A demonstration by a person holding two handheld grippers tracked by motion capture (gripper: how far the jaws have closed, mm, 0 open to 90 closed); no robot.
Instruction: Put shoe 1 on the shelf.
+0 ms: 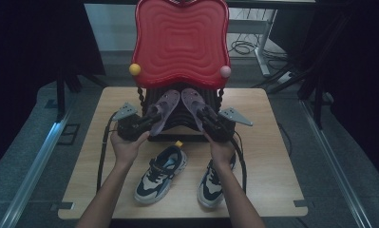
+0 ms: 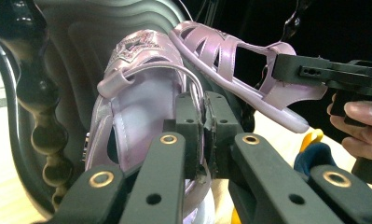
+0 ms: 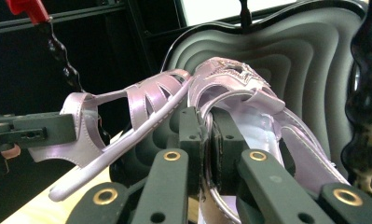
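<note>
Left gripper (image 1: 146, 122): jaws clamped on the left lilac sandal's (image 1: 164, 108) strap, angled up toward the rack.
Right gripper (image 1: 205, 118): pinching the right lilac sandal (image 1: 193, 102) likewise.
Forearms: reaching forward from the near edge, over the sneakers (image 1: 161, 173).
Sandals: toes touching, against the black shelf (image 1: 177, 118) under the red tray (image 1: 180, 40).

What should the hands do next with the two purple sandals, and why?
Probably ease both sandals forward onto the black shelf under the red lid. The left tool pinches the left sandal, the right tool pinches the right sandal, toes pointing in.
</note>
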